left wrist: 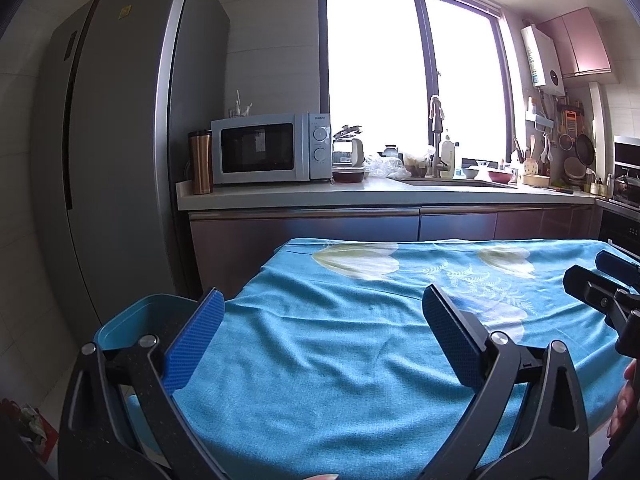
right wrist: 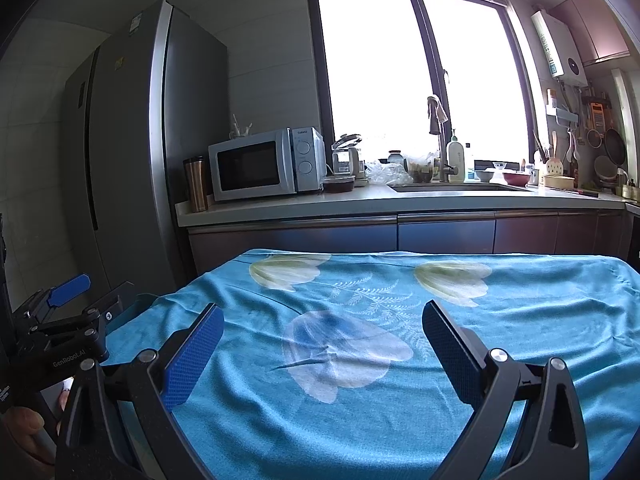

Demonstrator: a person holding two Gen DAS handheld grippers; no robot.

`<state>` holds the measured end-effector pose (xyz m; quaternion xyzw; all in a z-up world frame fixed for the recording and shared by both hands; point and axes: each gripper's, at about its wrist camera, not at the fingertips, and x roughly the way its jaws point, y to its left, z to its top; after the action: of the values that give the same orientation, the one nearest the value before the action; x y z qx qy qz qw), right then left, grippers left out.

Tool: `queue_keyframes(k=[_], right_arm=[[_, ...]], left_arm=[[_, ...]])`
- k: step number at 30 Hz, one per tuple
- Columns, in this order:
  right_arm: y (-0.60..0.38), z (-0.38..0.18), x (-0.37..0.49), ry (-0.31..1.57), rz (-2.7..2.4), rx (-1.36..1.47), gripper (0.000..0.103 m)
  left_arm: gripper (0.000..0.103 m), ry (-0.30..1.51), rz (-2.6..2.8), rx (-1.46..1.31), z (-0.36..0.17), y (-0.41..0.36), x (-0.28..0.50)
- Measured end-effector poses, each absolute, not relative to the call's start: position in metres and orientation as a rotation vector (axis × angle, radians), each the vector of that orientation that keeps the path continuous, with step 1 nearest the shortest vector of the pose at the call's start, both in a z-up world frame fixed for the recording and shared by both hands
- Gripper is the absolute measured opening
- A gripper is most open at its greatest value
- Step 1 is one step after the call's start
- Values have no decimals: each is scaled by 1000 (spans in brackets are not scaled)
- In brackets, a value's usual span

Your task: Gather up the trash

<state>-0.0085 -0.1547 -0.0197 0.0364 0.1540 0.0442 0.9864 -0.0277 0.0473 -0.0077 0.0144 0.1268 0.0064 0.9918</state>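
A table under a blue flowered cloth (left wrist: 360, 340) fills the lower half of both views; no loose trash shows on the cloth (right wrist: 400, 400). My left gripper (left wrist: 324, 312) hovers open over the cloth's left side, nothing between its blue pads. A blue bin (left wrist: 132, 324) stands beside the table's left edge, partly behind the left finger. My right gripper (right wrist: 324, 320) is open above the cloth's middle, empty. The right gripper (left wrist: 600, 280) also shows at the far right of the left wrist view, and the left gripper (right wrist: 64, 308) at the far left of the right wrist view.
Beyond the table runs a kitchen counter (left wrist: 380, 196) with a microwave (left wrist: 272, 148), a brown tumbler (left wrist: 201, 162), a sink tap (left wrist: 438, 136) and dishes. A tall grey fridge (left wrist: 120, 140) stands at the left. A hand (left wrist: 624, 400) shows at the right edge.
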Motion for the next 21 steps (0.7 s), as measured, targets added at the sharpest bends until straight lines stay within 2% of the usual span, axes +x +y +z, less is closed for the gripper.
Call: queue_keyframes(k=[21], right_arm=[[-155, -19, -7, 313, 89, 73, 96]], left_arm=[[97, 254, 17, 28, -9, 47, -26]])
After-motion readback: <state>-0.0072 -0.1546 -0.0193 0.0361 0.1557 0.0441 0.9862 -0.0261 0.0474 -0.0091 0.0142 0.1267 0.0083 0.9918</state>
